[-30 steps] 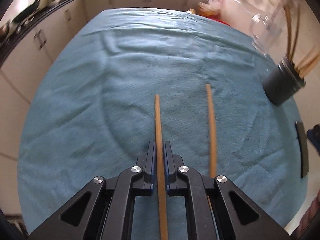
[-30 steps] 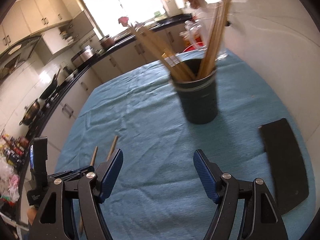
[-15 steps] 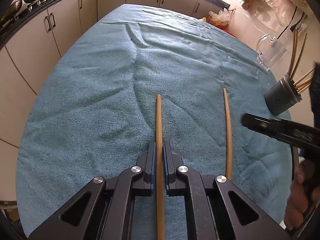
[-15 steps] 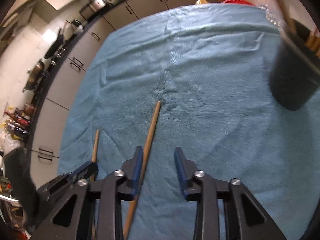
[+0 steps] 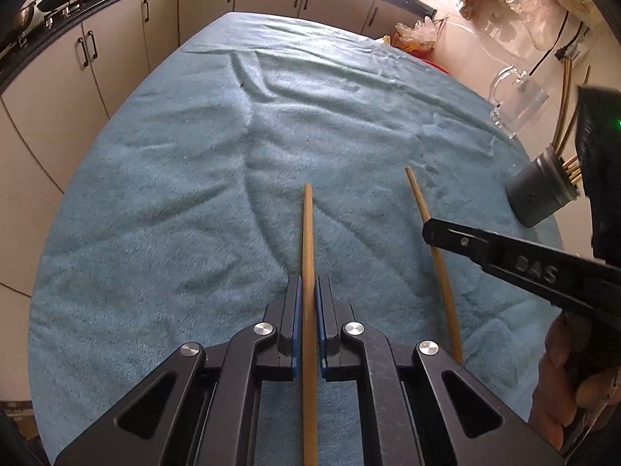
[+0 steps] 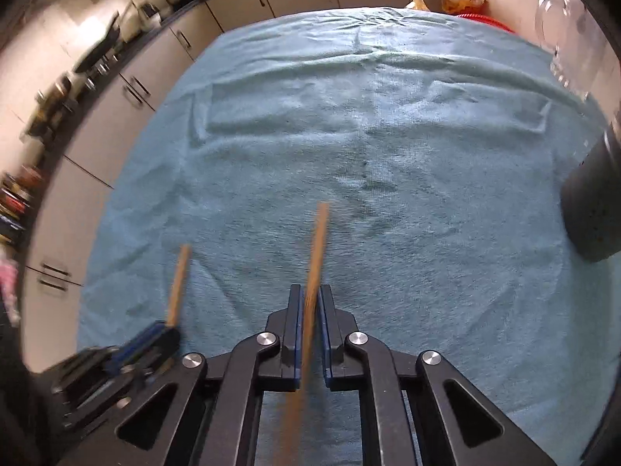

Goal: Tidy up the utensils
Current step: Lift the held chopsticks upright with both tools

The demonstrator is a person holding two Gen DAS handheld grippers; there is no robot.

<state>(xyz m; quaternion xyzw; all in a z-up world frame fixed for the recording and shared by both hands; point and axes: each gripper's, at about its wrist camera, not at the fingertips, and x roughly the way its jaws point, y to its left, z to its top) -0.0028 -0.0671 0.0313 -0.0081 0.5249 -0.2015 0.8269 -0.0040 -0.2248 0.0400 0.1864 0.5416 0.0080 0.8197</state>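
Note:
My left gripper (image 5: 308,287) is shut on a wooden chopstick (image 5: 307,233) that points forward over the blue towel (image 5: 194,178). My right gripper (image 6: 309,295) is shut on a second chopstick (image 6: 318,240); this chopstick also shows in the left wrist view (image 5: 419,202), with the right gripper's finger (image 5: 465,242) across it. The left gripper (image 6: 155,334) and its chopstick (image 6: 179,283) show at the lower left of the right wrist view. A dark utensil holder (image 5: 539,194) with several chopsticks in it stands at the right; it also shows in the right wrist view (image 6: 594,209).
A clear glass mug (image 5: 518,105) stands beyond the holder near the wall. Plastic bags (image 5: 415,33) lie past the table's far edge. Kitchen cabinets (image 5: 97,58) and a counter run along the left and back.
My right gripper has swung from the holder down to the second chopstick and closed on it. My left gripper has kept its hold on the first chopstick.

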